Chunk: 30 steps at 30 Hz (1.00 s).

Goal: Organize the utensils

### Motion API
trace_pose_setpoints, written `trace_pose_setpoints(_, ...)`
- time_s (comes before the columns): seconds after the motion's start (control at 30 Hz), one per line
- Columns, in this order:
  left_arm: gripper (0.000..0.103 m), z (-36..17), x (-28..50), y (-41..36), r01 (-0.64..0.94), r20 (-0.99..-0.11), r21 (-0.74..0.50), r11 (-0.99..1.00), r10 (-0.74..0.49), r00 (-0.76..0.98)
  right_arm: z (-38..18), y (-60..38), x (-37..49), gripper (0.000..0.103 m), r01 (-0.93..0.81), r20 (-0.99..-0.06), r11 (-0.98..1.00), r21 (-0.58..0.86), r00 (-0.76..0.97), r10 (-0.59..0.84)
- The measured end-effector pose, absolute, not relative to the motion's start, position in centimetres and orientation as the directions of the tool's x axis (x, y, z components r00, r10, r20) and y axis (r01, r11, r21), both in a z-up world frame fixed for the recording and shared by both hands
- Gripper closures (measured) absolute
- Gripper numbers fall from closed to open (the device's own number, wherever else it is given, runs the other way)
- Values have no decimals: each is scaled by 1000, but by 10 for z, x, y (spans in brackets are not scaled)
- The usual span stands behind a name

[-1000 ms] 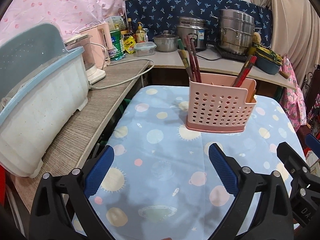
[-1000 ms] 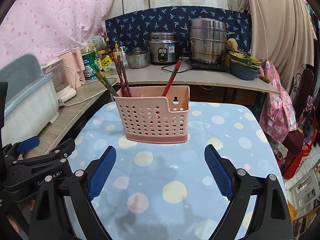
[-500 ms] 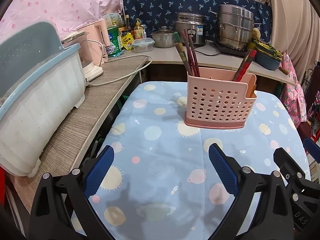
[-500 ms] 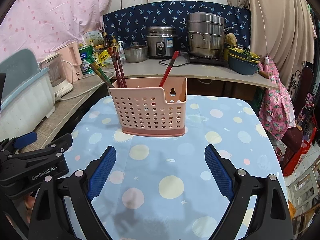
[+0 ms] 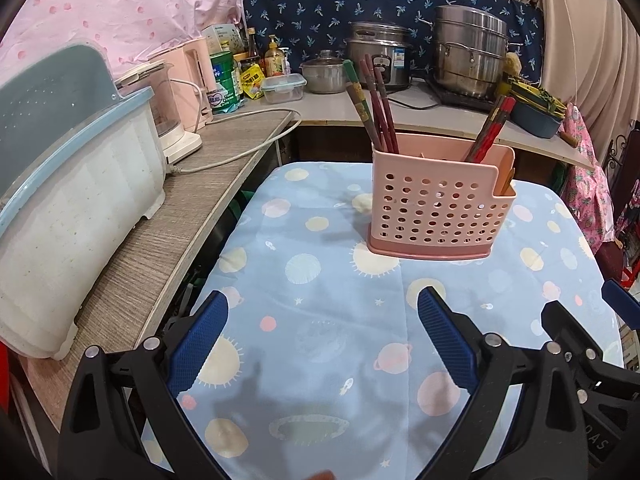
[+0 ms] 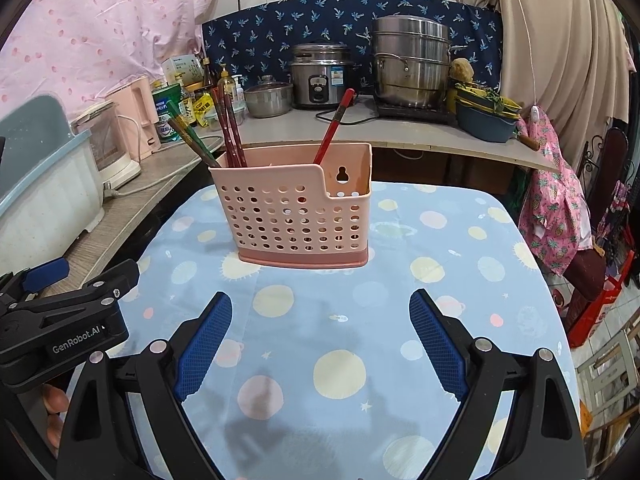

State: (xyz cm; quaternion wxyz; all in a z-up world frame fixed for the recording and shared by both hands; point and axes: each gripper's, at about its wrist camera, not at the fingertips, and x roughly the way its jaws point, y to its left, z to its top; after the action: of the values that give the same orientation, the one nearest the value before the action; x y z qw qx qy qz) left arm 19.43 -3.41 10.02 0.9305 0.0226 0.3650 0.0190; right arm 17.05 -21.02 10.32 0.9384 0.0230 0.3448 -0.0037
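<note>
Your left gripper (image 5: 322, 312) hovers low in frame, fingers spread wide with nothing between them. Your right gripper (image 6: 320, 314) does likewise, fingers spread and empty. The pink utensil holder (image 6: 298, 216) stands upright at centre frame on the planet-print worktop (image 6: 400, 304), with chopsticks (image 6: 230, 132) leaning in its left compartment.

A worktop (image 6: 400, 136) runs along the back wall under a dark blue leaf-print cloth (image 6: 272, 40), carrying a rice cooker (image 6: 320, 76) and stacked steel pots (image 6: 412, 64). Pink dotted fabric (image 5: 120, 8) hangs on the left and a beige curtain (image 6: 560, 40) on the right. A wood-grain side counter (image 5: 160, 220) holds a white tub (image 5: 68, 208).
</note>
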Motion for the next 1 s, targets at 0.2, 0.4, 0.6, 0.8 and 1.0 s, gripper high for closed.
trace_pose_setpoints(0.2,10,100,200,-38,-25,-680,58,998,58,731,100,-210,177,17,23,-653,999,41,757,9)
trace_pose_setpoints(0.4,10,96,206,-39,-31,-696,60,998,64,716,97,-212,184,17,31,-660,999,41,751,4)
trace_pose_setpoints(0.6,10,96,209,-44,-11,-688,74,997,59,724,96,-214,189,17,33,-661,998,46,750,5)
trace_pose_setpoints(0.8,10,93,212,-48,-7,-694,85,996,64,717,94,-215,192,17,35,-665,998,49,747,6)
trace_pose_setpoints(1.0,10,91,215,-50,-17,-697,100,995,82,712,92,-217,196,17,37,-668,998,48,744,5)
